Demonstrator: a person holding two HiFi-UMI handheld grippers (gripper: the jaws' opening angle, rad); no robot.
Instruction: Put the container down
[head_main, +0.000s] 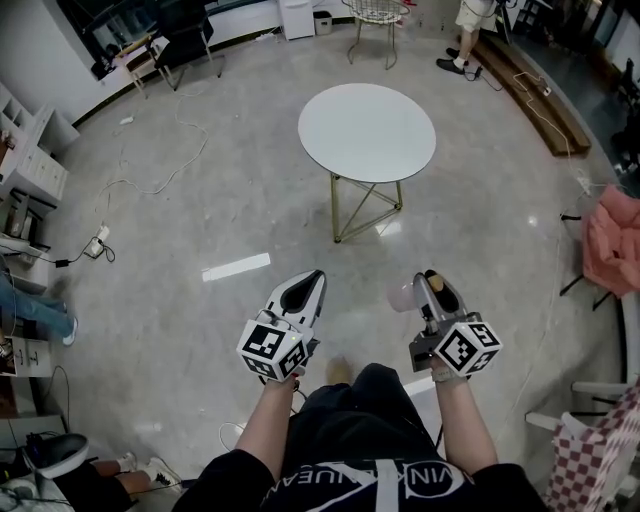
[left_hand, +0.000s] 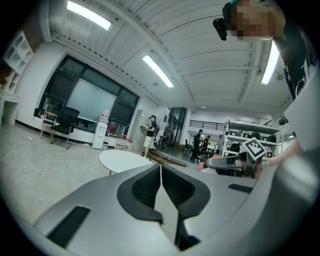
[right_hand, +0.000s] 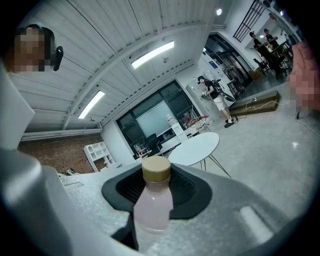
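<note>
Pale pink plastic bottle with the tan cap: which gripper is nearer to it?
Right. The right gripper is closed on the pale pink plastic bottle, a jaw on each side. The left gripper is apart from it, to its left, shut and empty.

place: open lab studio | evidence: round white table (head_main: 367, 130), storage racks (left_hand: 237, 135), office chair (left_hand: 66, 117)

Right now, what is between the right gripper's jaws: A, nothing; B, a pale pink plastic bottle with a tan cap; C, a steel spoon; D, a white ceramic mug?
B: the right gripper view shows the right gripper clamped on the pale pink plastic bottle with a tan cap.
</note>
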